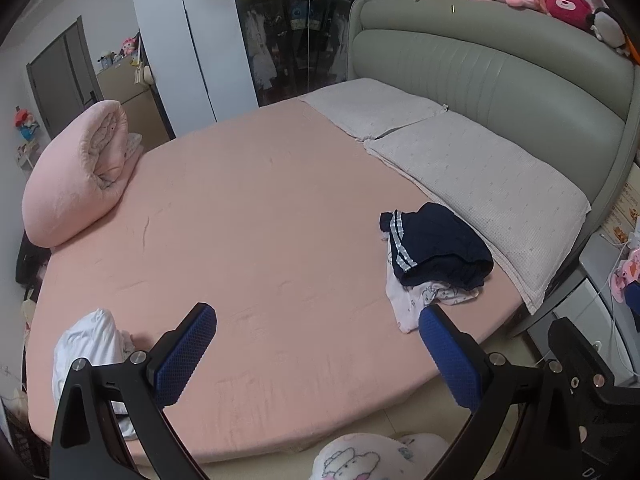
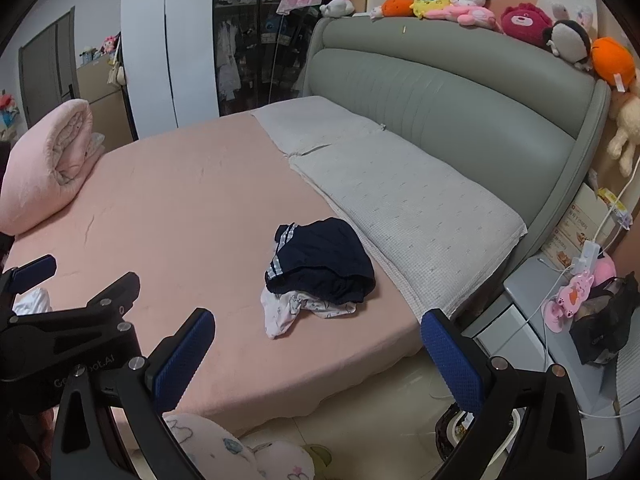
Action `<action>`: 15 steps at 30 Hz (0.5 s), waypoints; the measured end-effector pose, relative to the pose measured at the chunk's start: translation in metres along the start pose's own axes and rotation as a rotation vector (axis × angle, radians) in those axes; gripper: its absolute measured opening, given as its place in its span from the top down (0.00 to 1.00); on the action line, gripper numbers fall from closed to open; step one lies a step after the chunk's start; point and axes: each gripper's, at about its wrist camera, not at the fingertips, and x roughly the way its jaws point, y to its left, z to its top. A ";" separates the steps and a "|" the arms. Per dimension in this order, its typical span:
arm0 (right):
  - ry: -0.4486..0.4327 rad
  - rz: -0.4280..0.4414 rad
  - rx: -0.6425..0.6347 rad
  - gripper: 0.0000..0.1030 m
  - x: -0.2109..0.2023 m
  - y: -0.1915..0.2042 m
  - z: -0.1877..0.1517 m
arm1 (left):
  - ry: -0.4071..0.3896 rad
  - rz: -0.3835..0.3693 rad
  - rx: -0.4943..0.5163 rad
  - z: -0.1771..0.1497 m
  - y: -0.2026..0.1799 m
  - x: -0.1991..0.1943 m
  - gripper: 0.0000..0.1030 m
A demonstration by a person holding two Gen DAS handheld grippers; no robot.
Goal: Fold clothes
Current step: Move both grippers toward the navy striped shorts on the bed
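A navy garment with white stripes (image 1: 440, 246) (image 2: 322, 260) lies crumpled on the pink bed (image 1: 248, 208) (image 2: 180, 200), on top of a pale printed garment (image 1: 416, 300) (image 2: 288, 308). A white garment (image 1: 90, 344) (image 2: 32, 300) sits bunched at the bed's near left edge. My left gripper (image 1: 318, 344) hovers open over the bed's near edge, nothing between its blue pads. My right gripper (image 2: 316, 348) is open too, short of the clothes pile. In the right wrist view the left gripper (image 2: 60, 288) shows at the left.
Two grey pillows (image 1: 460, 168) (image 2: 400, 196) lie along a grey-green headboard (image 1: 500, 68) topped with plush toys. A rolled pink duvet (image 1: 76, 176) (image 2: 44, 164) sits at the far left corner. A nightstand (image 2: 560, 320) with cables stands right. Pink patterned slippers (image 1: 360, 456) show below.
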 end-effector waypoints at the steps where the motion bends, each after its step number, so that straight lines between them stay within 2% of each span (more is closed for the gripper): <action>1: -0.005 -0.001 0.000 0.00 -0.003 0.001 -0.001 | -0.005 -0.001 0.002 0.000 0.000 -0.001 0.00; 4: -0.021 -0.002 0.000 0.00 -0.011 0.002 -0.003 | -0.046 -0.009 -0.018 -0.009 0.006 -0.013 0.00; 6: -0.032 -0.003 -0.001 0.00 -0.017 0.003 -0.004 | -0.031 0.013 -0.003 -0.007 -0.001 -0.014 0.00; 15: -0.076 -0.007 -0.013 0.00 -0.053 0.004 -0.011 | -0.085 -0.004 -0.030 -0.019 0.012 -0.052 0.00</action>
